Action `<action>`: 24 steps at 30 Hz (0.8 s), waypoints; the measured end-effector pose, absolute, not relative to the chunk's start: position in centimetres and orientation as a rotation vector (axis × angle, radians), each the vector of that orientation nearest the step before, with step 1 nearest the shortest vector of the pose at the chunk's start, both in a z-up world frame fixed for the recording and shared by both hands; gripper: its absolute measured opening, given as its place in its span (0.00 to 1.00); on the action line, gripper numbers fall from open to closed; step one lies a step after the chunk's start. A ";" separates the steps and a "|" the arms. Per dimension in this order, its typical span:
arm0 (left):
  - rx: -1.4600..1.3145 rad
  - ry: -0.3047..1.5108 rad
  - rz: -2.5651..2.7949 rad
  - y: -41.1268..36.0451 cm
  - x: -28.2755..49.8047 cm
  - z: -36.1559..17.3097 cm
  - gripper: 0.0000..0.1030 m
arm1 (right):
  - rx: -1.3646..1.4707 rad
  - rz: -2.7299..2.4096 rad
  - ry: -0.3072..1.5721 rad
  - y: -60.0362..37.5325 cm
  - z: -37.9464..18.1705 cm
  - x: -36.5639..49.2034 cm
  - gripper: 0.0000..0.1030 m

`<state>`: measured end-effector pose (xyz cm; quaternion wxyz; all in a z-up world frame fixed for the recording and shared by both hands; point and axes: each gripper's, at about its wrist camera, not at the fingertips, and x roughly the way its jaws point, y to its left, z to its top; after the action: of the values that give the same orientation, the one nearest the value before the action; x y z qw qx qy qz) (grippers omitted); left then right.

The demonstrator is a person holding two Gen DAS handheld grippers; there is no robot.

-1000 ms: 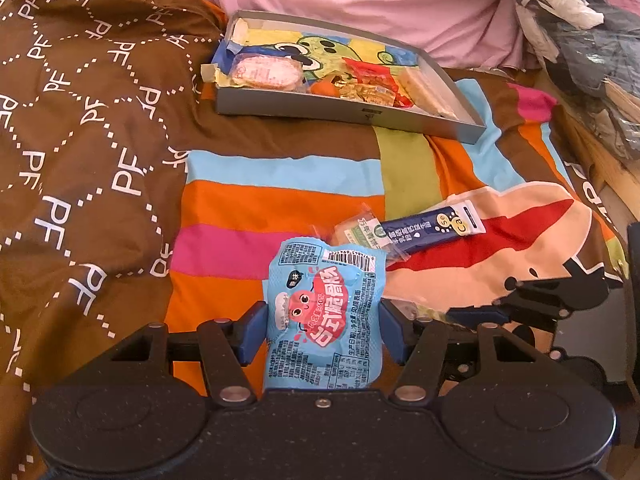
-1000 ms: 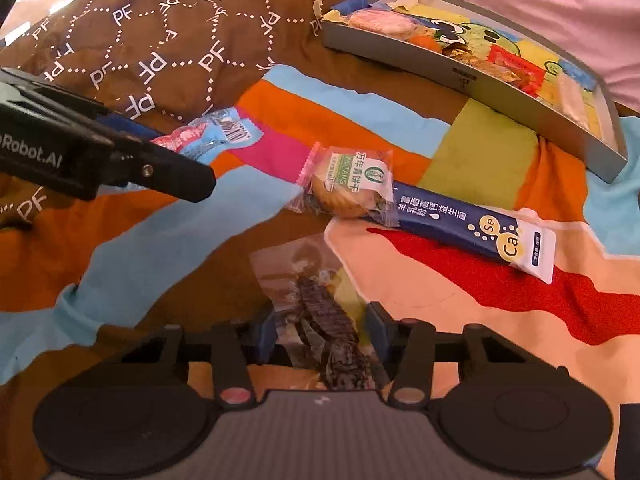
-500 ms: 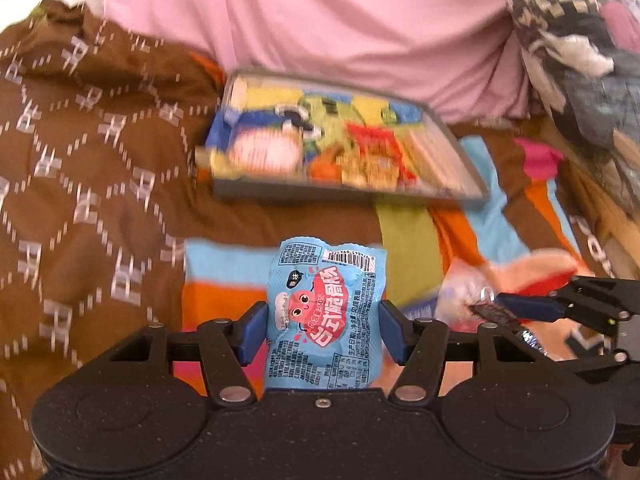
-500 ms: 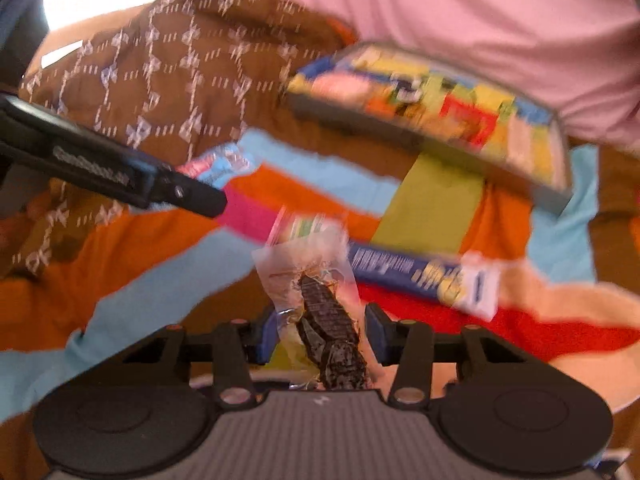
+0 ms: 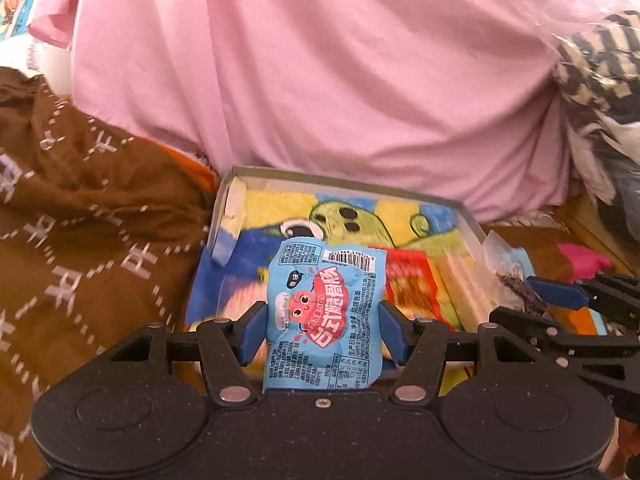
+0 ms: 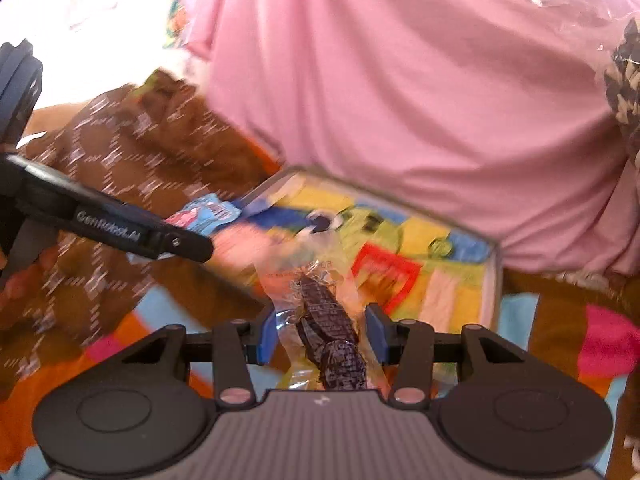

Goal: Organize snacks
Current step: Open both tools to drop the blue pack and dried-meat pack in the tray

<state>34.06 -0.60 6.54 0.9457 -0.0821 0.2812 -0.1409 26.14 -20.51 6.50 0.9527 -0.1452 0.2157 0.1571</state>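
Observation:
My left gripper (image 5: 324, 326) is shut on a light blue snack packet (image 5: 324, 312) with a red cartoon and holds it over the near left part of the grey cardboard tray (image 5: 340, 180). My right gripper (image 6: 322, 330) is shut on a clear packet with a dark snack (image 6: 328, 320) and holds it just before the tray's (image 6: 494, 276) near edge. The tray has a cartoon-printed bottom and holds a red packet (image 5: 410, 280) and pale packets. The right gripper shows at the right of the left wrist view (image 5: 532, 300), and the left one at the left of the right wrist view (image 6: 160, 236).
A pink sheet (image 5: 320, 80) rises right behind the tray. A brown patterned blanket (image 5: 80, 220) lies bunched on the left. A striped colourful cloth (image 6: 600, 340) covers the bed under the tray. A dark patterned bundle (image 5: 600, 80) sits at the far right.
Both grippers have lifted their packets off the striped cloth and moved forward to the tray, which now fills the middle of both views. The cookie and blue stick packets have dropped out of sight.

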 end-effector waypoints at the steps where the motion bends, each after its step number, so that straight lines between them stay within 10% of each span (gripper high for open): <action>1: -0.165 0.567 -0.290 -0.9 35.0 6.4 0.59 | -0.285 0.313 0.435 -20.7 6.6 27.2 0.49; 24: -0.183 0.573 -0.343 -3.8 41.7 1.9 0.67 | -0.300 0.210 0.500 -20.9 1.5 38.2 0.50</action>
<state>41.70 -3.80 1.93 0.9406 -0.0897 0.2810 -0.1682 38.24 -20.88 1.53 0.9524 -0.1474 0.2460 0.1034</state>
